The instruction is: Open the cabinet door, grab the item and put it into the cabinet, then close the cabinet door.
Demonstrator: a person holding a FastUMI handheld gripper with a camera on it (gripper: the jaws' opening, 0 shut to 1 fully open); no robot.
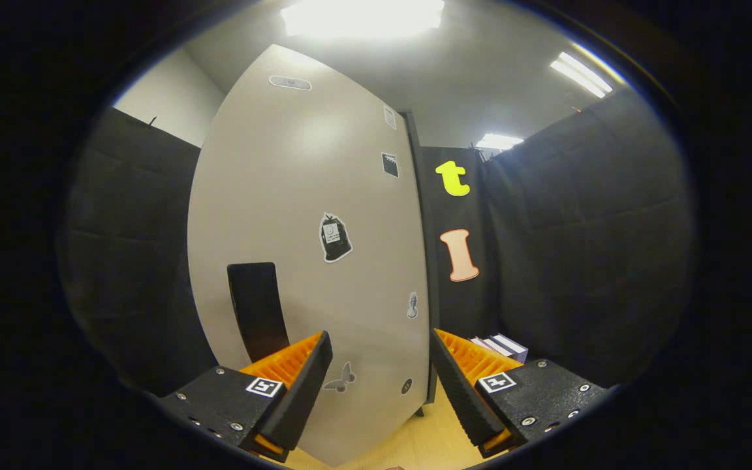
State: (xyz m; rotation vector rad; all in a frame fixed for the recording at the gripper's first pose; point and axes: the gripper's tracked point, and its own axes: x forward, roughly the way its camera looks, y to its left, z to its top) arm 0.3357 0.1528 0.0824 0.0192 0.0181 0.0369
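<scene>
Tongs [381,375] spread wide, holding nothing, aimed straight at the grey cabinet door [304,228] that stands just ahead and looks shut, its free right edge lying close beside a dark upright strip, probably the cabinet's frame. Dark flat handle [257,310] fixed low on the door, just beyond the left finger [297,391] and a little outboard of it, so not yet between the fingers. Probably the first step in hand, opening the door: fingers parted ahead of time so that a small shift to the left would bring the handle into the gap. Several stickers scattered across the door face, among them a dark tag-shaped one [335,237] above the gap between the fingers and a pale butterfly [340,378] right beside the left finger's tip. Beyond the right finger [454,385], low against the black booth wall, a small stack of box-like items [503,347], likely the thing to be put away, resting well clear of the door, presumably so as not to block its swing; too small to tell exactly what. Light wooden tabletop [415,444] beneath the fingers, carrying the cabinet. Nothing gripped, door not yet pulled, item not yet touched; whole task apparently ahead.
</scene>
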